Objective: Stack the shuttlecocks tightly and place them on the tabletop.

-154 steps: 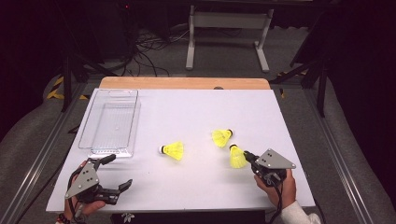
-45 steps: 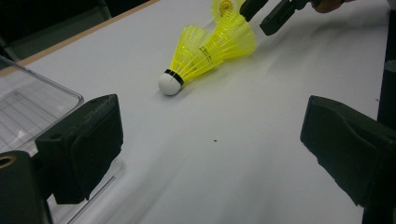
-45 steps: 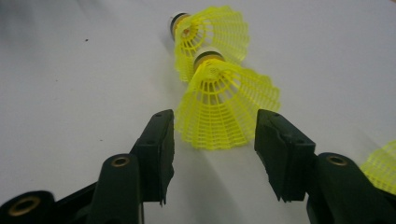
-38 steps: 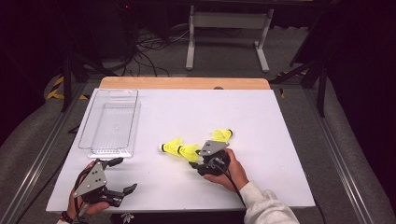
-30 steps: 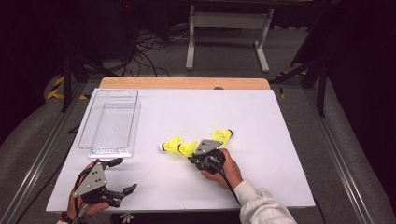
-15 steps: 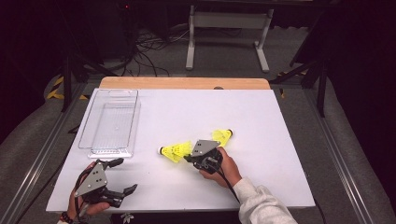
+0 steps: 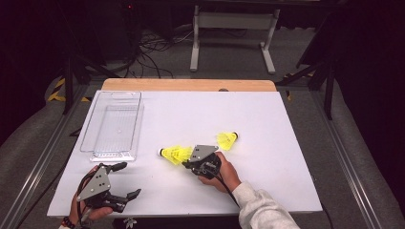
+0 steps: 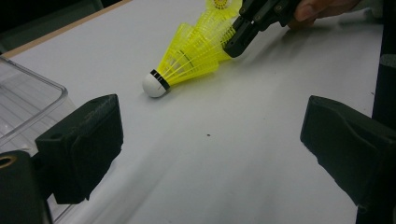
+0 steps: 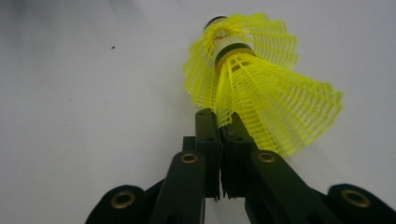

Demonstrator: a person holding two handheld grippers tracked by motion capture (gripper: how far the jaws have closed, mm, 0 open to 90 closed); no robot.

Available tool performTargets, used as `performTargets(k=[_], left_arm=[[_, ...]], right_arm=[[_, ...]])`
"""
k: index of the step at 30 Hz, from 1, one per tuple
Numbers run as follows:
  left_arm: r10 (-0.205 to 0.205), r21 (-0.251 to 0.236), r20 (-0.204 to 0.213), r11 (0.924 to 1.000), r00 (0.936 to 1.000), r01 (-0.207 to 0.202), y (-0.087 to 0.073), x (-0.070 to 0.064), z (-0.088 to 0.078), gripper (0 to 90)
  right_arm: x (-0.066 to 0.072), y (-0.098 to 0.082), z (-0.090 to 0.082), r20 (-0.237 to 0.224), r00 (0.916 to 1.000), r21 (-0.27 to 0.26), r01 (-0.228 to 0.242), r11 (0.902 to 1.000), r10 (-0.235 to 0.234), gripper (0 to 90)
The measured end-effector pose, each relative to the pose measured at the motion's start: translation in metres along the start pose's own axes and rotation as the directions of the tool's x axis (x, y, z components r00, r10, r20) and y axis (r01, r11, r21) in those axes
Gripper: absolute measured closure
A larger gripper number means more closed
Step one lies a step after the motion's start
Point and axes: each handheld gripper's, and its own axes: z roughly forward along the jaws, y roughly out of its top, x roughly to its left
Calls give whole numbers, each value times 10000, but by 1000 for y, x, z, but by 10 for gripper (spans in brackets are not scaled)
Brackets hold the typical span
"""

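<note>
Shuttlecock stack (image 7: 174, 153) sits right at the tips of the right gripper (image 7: 191, 160): two yellow birdies nested, one pushed into the skirt of the other. The right gripper view has the jaws pinched together on the skirt edge of the rear birdie (image 9: 275, 112), mesh caught between the pads, so closed on the skirt, not on the cork. Long axis of the stack runs straight ahead of those jaws, white cork (image 8: 154, 85) leading away from the gripper, toward the clear bin (image 7: 114, 125) further out on that side. A third shuttlecock (image 7: 227, 140) lies loose on the white tabletop (image 7: 267, 124), just behind and to the side of the right hand (image 7: 224, 171), apart from the stack. Left gripper (image 7: 129, 180) hangs near the table's front edge, jaws spread wide, nothing between them; its own view looks across bare table at the stack, cork end pointing roughly toward it. Right hand is clearly the nearer one, it already has contact. My read: next move depends on that axis, since the grip is only on thin mesh at the tail, so any lift or push along the line could slip or un-nest the front birdie.
</note>
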Motion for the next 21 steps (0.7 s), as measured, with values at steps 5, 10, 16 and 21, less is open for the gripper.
performTargets(k=[5, 10, 16, 21], left_arm=[[14, 28, -1, 10000, 10000, -14, 0, 0, 0, 67], [-26, -11, -8, 10000, 10000, 26, 0, 0, 0, 67], [38, 71, -8, 10000, 10000, -38, 1, -1, 1, 67], [4, 21, -11, 10000, 10000, -4, 0, -1, 0, 67]], right_arm=[[1, 2, -3, 47, 10000, -362, -28, 9993, 30, 896], [1, 7, -11, 143, 9999, -712, 2, 9975, 8, 900], [5, 8, -9, 37, 10000, -611, 92, 9981, -90, 894], [5, 4, -2, 363, 9993, -168, 93, 9998, -87, 887]])
